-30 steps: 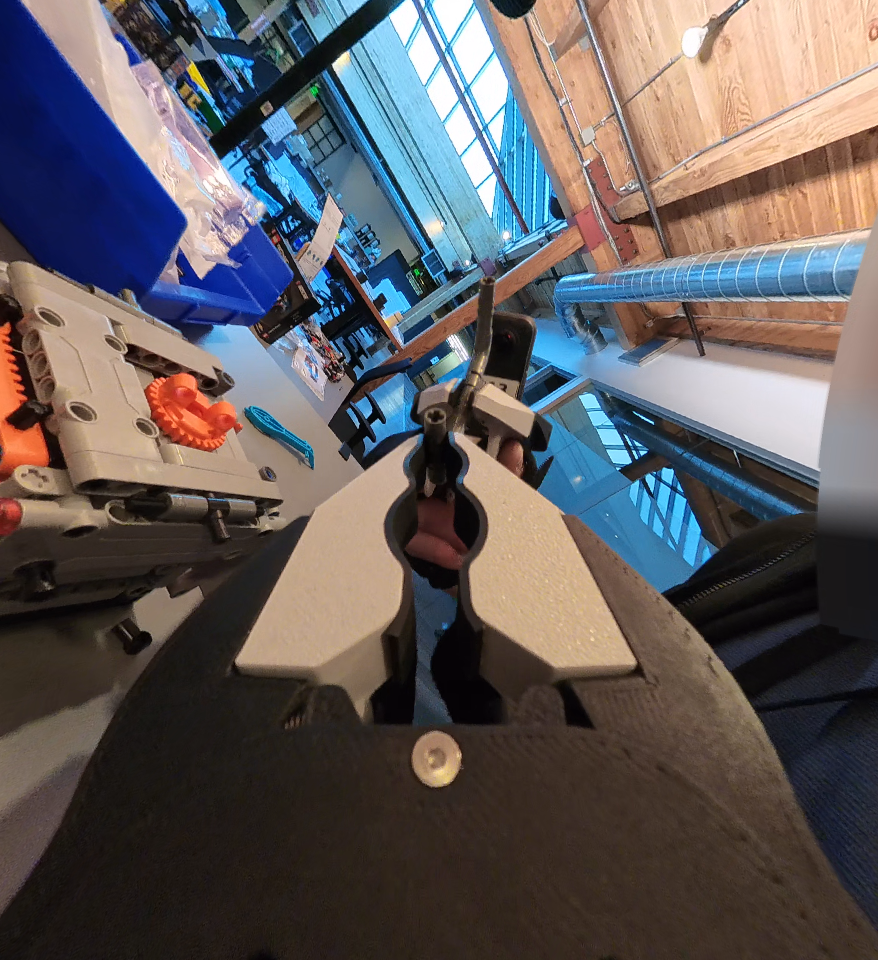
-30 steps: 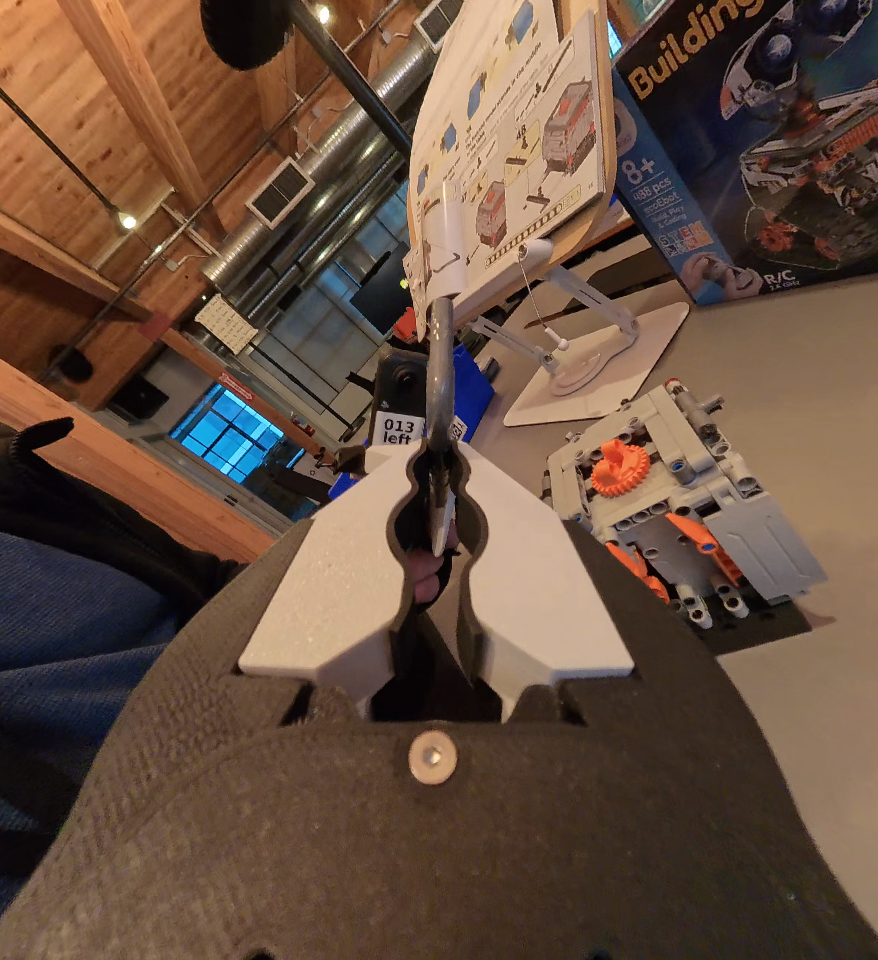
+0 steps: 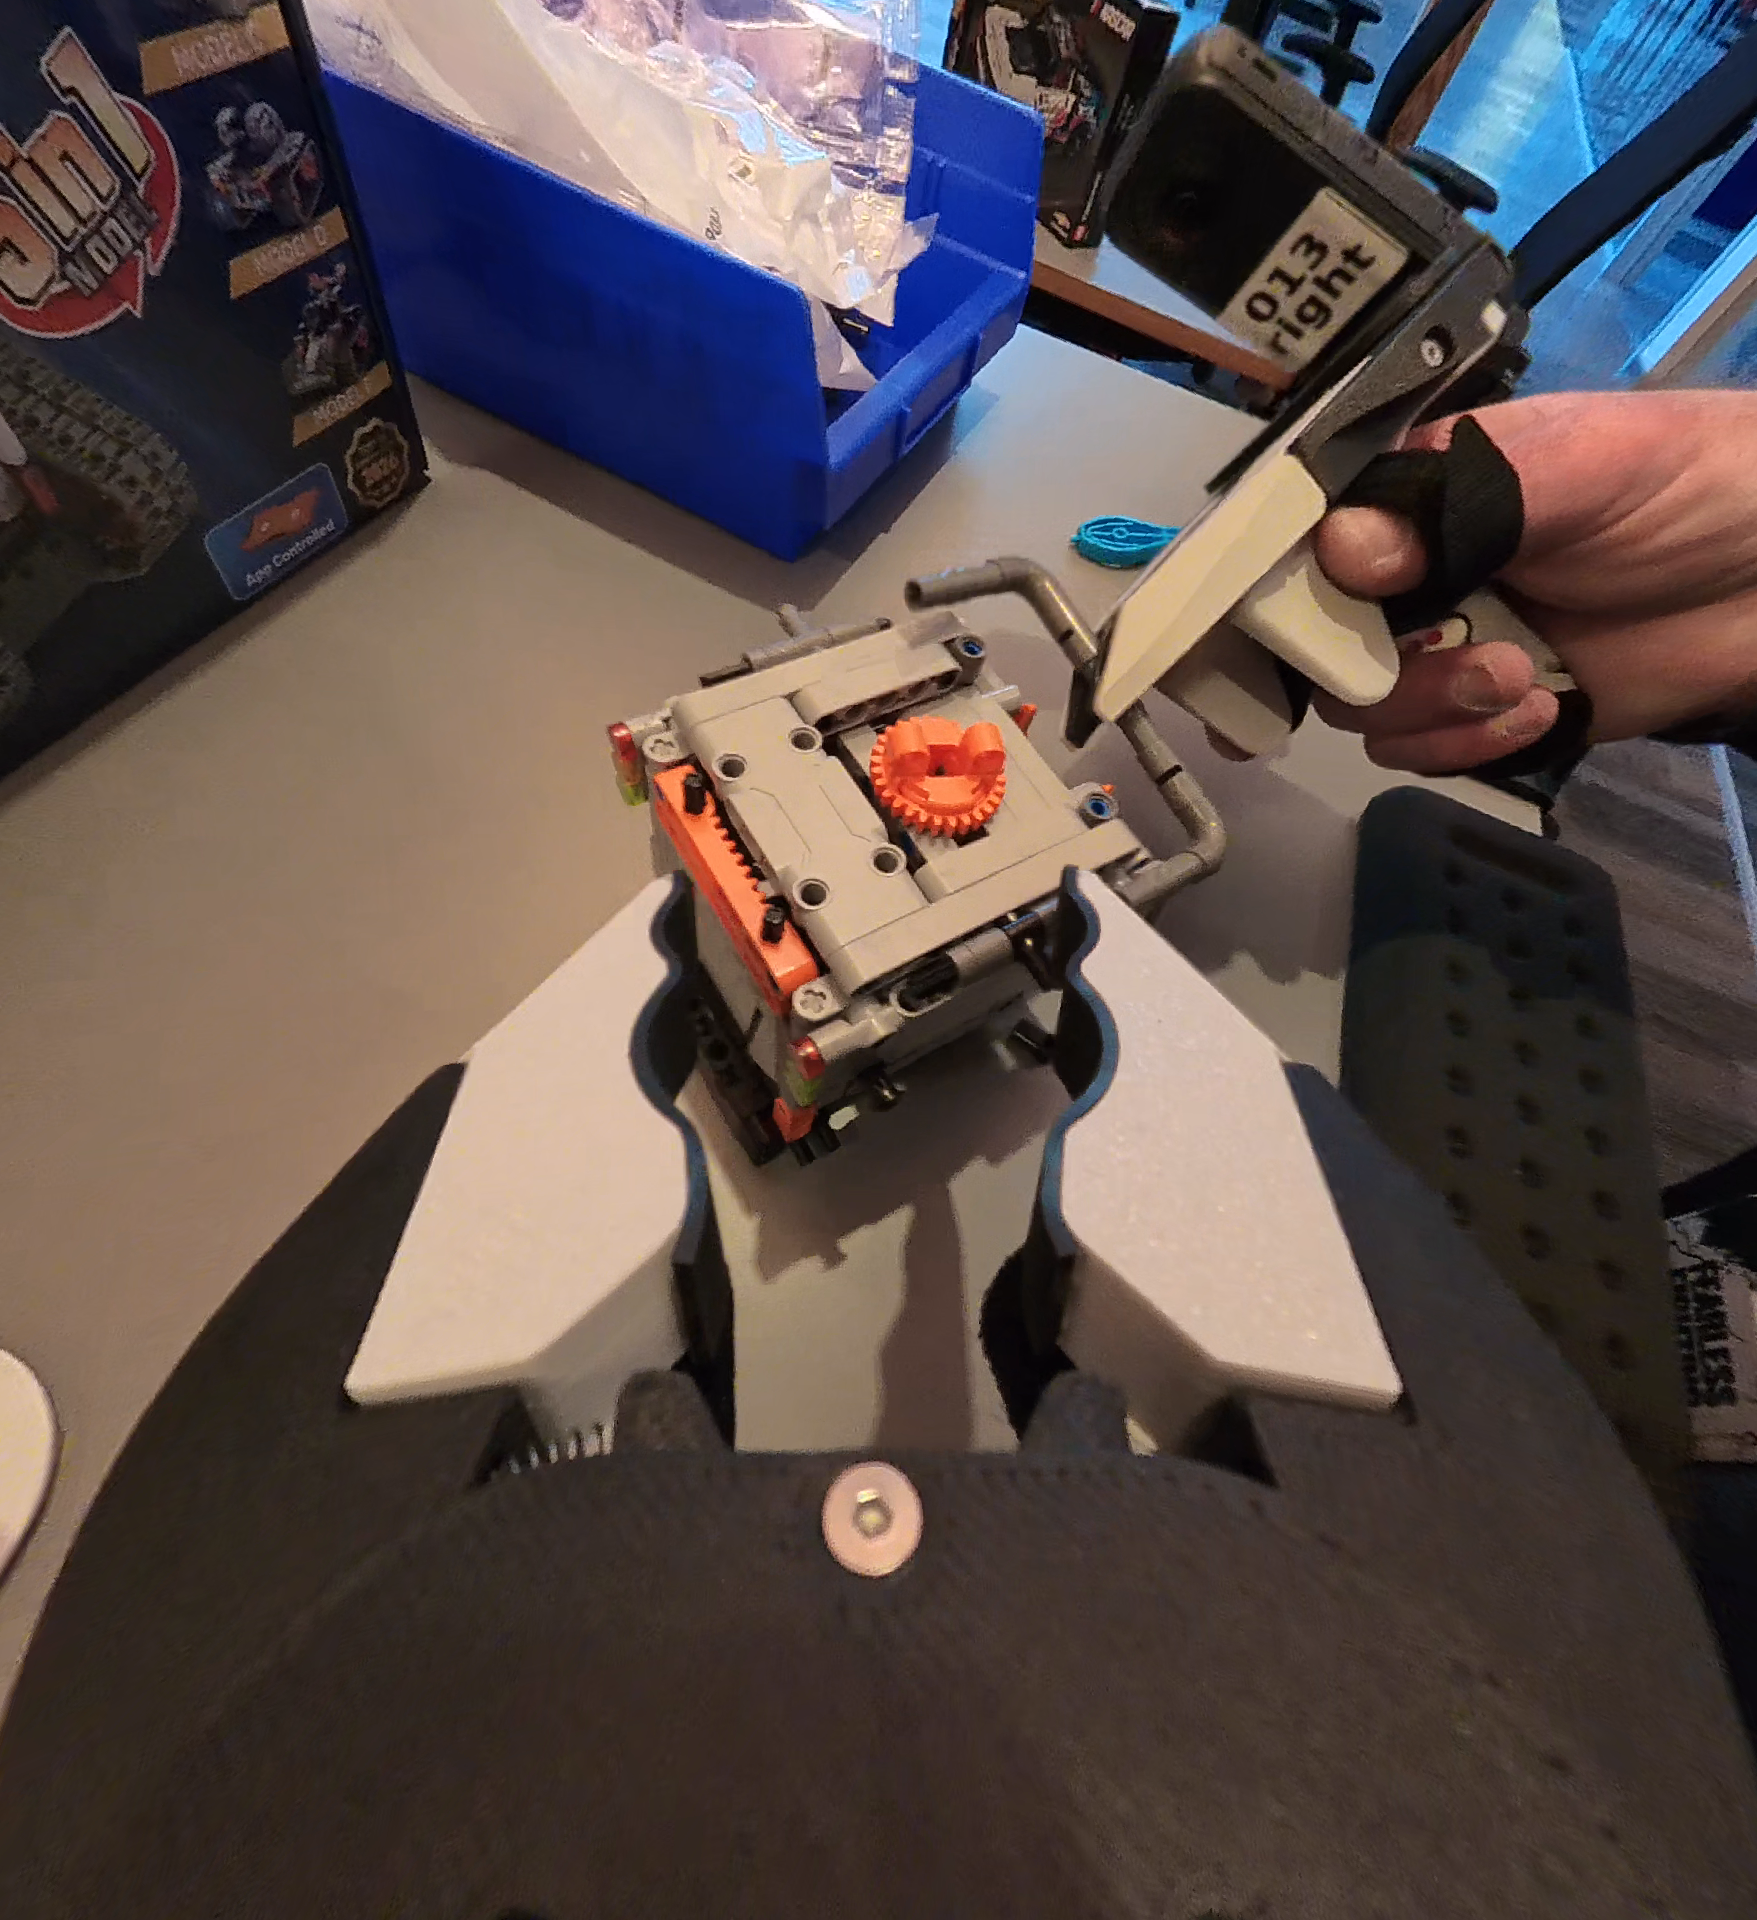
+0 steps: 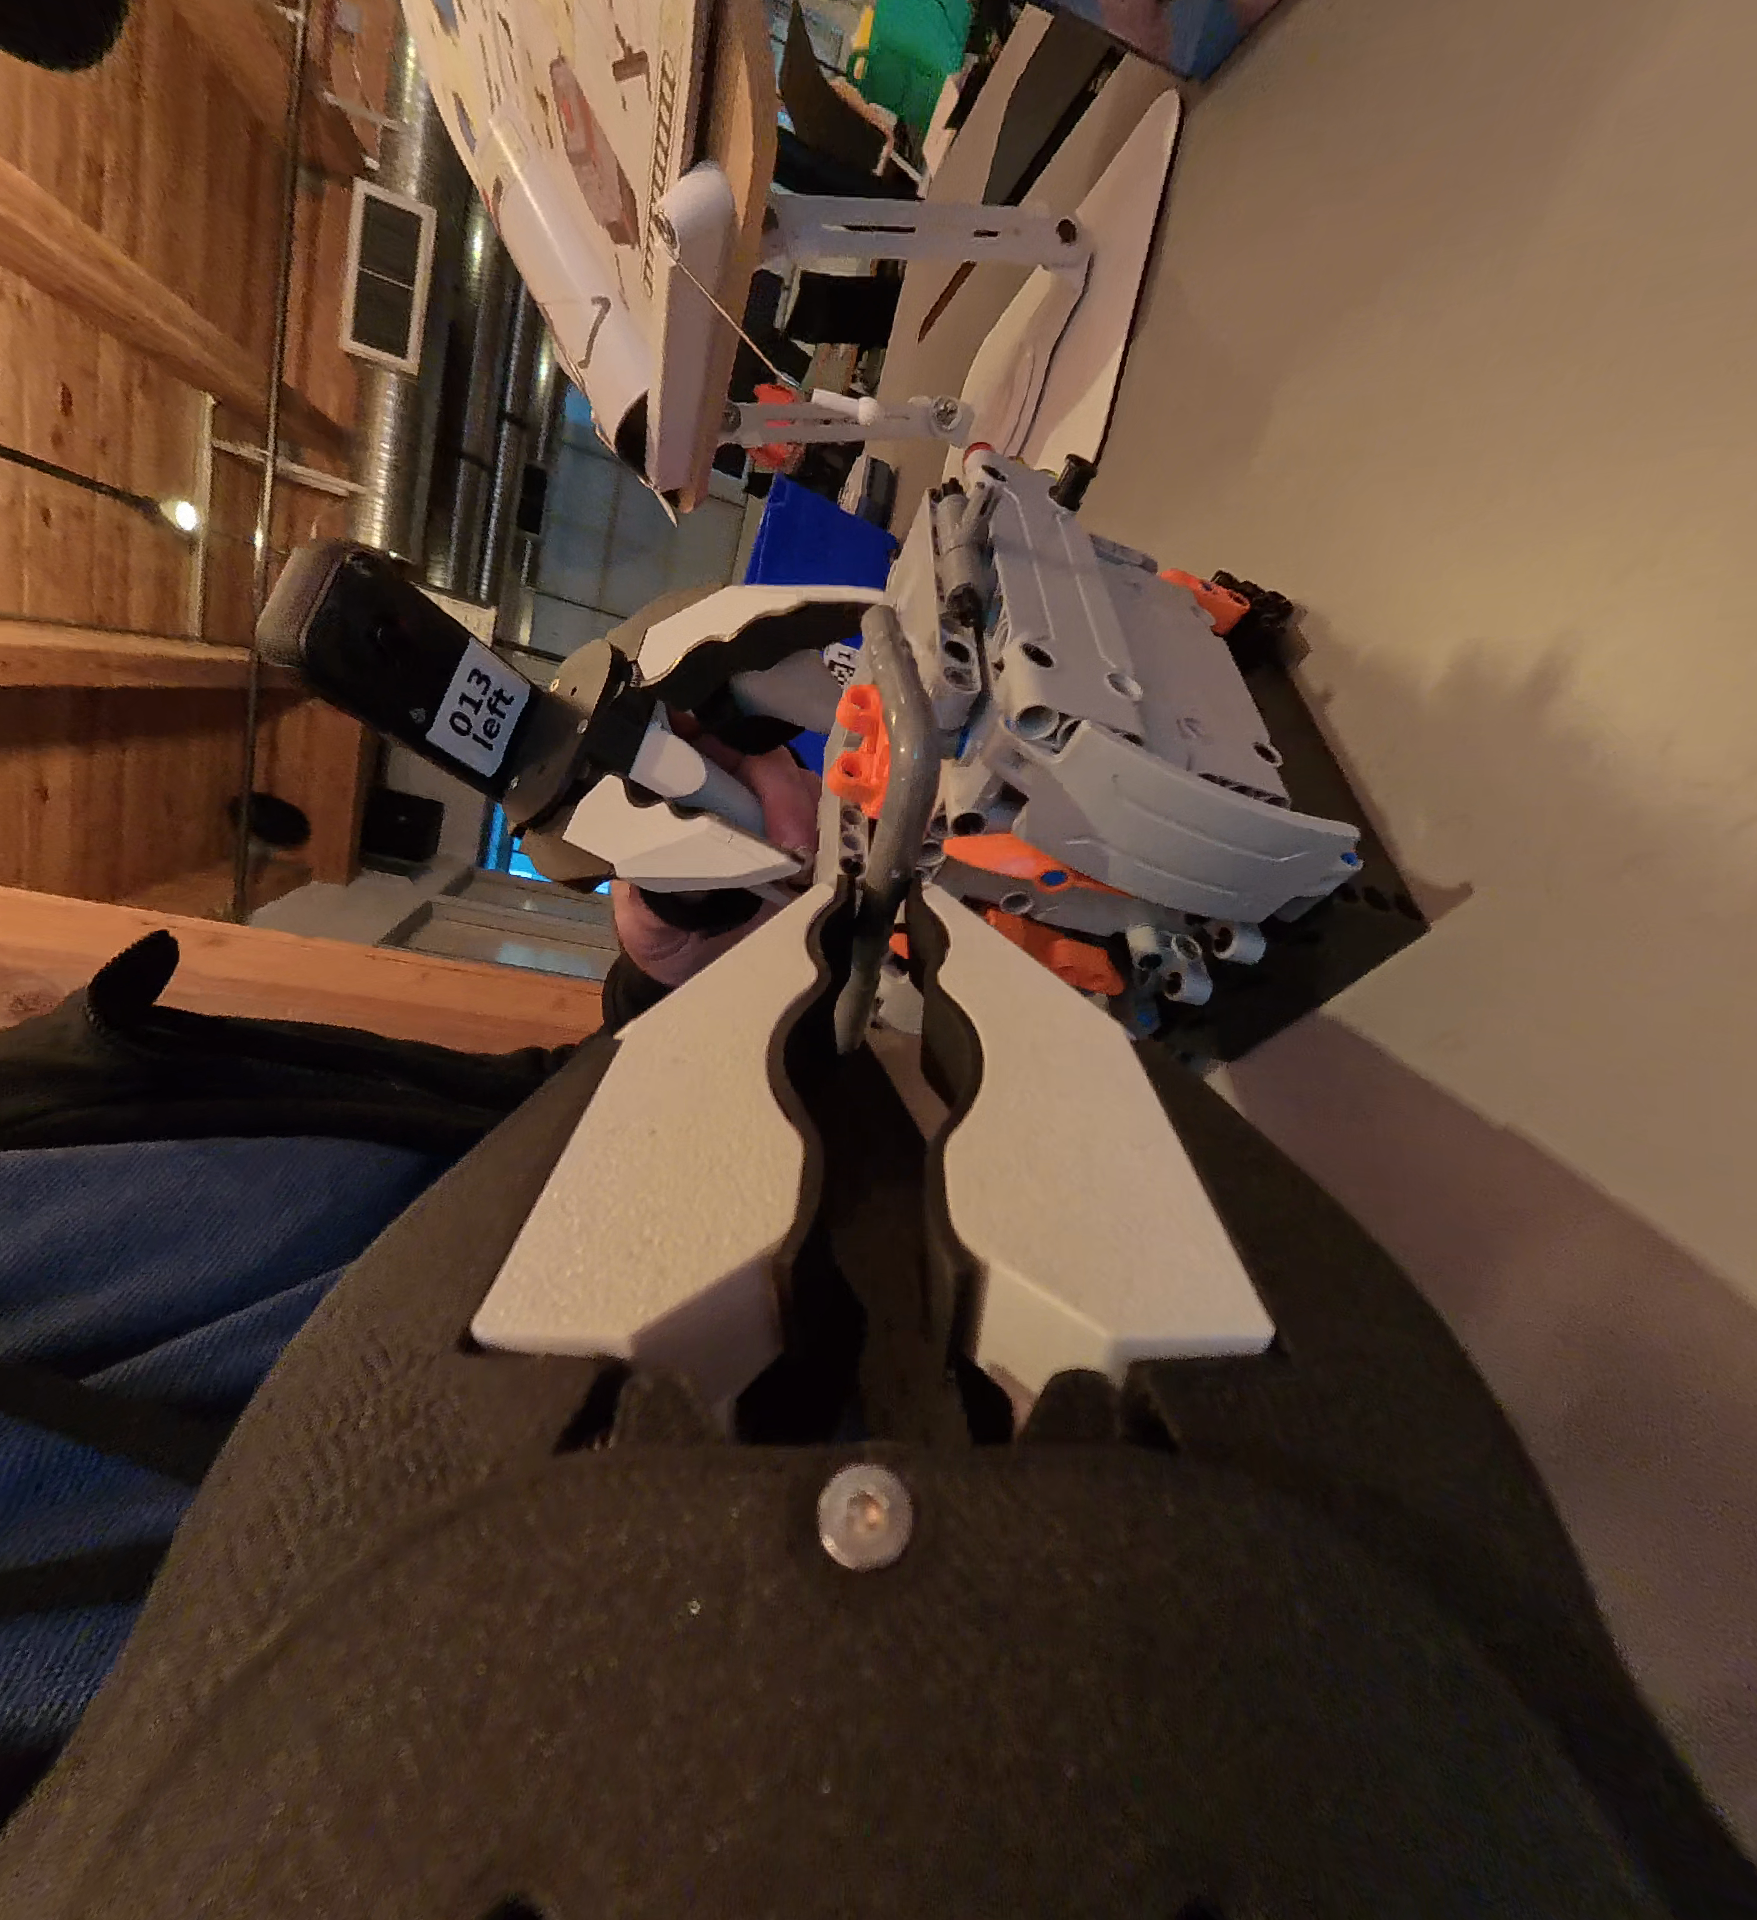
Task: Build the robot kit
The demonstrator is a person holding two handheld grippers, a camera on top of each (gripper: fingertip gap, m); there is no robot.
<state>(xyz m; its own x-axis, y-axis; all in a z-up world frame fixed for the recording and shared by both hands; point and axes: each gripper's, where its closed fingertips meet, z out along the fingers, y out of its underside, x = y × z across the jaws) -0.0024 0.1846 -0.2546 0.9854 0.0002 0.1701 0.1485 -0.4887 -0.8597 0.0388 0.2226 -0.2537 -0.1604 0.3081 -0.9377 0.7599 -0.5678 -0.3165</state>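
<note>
Since a sec ago both grippers have dropped from up in the air down to the table. The left gripper [image 3: 872, 904] has let go of the rod they were both pinching.

Rn its jaws stand wide apart w/ nothing in them, straddling the near top corner of the chunky grey-and-orange plastic brick model [image 3: 801, 821]. Can't tell if the fingers actually touch it.

The right gripper [image 3: 1092, 717], w/ a person's hand [image 3: 1580, 561] on the handle, is pinched narrow on the bent dark-grey plastic rod [image 3: 1160, 764]. It grips it mid-length, right beside the model's right edge. The rod's lower elbow sits against the model's near right corner, but idk if it's plugged in, too small to tell.

The model sits square on the grey tabletop [image 3: 282, 831], roughly boxy, w/ an orange toothed gear [image 3: 936, 774] on top and an orange toothed strip down the left side.

Around it: a blue plastic bin [image 3: 666, 343] stuffed w/ clear bags behind, a dark printed cardboard box [image 3: 126, 312] to the left, and a black perforated mat [image 3: 1497, 1039] on the right.
</note>
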